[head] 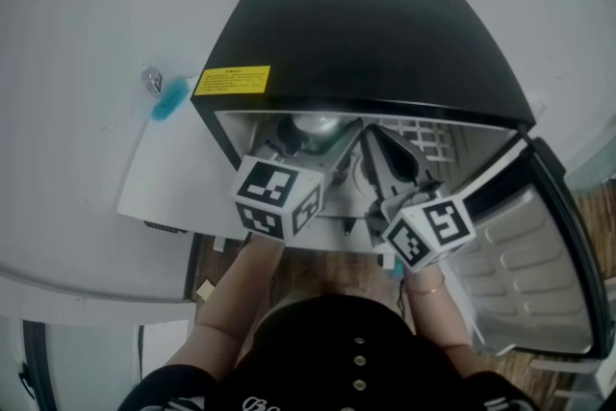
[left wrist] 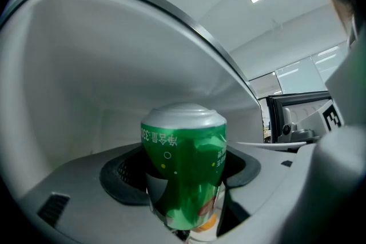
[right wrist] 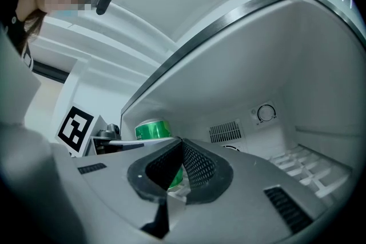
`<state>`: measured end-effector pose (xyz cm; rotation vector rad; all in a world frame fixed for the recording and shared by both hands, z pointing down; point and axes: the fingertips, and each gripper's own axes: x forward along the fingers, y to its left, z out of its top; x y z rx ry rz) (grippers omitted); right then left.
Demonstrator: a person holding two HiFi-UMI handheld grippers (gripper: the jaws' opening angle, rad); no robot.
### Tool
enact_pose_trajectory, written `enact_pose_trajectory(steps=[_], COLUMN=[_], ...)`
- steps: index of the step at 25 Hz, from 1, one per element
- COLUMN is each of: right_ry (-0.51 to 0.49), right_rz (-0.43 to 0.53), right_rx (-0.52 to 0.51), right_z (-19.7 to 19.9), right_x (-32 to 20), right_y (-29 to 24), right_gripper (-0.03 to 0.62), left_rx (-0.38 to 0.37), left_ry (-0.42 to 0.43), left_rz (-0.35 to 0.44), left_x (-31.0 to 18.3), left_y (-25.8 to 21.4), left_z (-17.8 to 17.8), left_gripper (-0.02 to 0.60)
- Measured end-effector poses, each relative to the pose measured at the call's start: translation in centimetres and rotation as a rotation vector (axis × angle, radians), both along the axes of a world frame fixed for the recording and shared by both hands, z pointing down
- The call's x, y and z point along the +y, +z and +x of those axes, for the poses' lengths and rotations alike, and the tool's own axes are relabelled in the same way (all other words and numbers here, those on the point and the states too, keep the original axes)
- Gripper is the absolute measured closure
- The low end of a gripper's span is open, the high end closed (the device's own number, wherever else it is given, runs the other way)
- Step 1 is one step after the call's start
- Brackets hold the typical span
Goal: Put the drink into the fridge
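Observation:
A green drink can [left wrist: 184, 168] with a silver end sits between the dark pads of my left gripper [left wrist: 184, 183], which is shut on it. Can and gripper are inside the white compartment of the open black fridge [head: 356, 43]. From the head view the can's silver end [head: 316, 122] shows just under the fridge's top edge, at the tip of the left gripper [head: 310, 141]. My right gripper [right wrist: 181, 143] is beside it inside the opening, jaws closed tip to tip with nothing between them. The can [right wrist: 152, 129] shows just left of those jaws. Whether the can rests on a shelf is hidden.
The fridge door [head: 525, 265] hangs open to the right. On the back wall are a thermostat dial [right wrist: 266, 113] and a vent; a white wire shelf [right wrist: 309, 166] lies at the right. A blue object [head: 169, 99] lies on the white surface left of the fridge.

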<state>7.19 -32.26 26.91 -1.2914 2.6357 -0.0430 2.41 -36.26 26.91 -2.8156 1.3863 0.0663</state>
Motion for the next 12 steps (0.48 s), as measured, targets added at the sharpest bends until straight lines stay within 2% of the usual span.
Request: enact_pose_trajectory(steps=[4, 12], right_ry=[-0.007, -0.004], right_rz=[-0.003, -0.016], right_rx=[-0.002, -0.001], right_z=[-0.23, -0.26], right_x=[-0.21, -0.22], right_y=[0.03, 0.42], right_gripper=[0.585, 0.585], left_rx=[-0.043, -0.068], left_ry=[-0.020, -0.011], left_rz=[-0.008, -0.022], left_x=[-0.54, -0.88], left_y=[0.39, 0.54], left_z=[-0.10, 0.13], left_gripper=[0.238, 0.238])
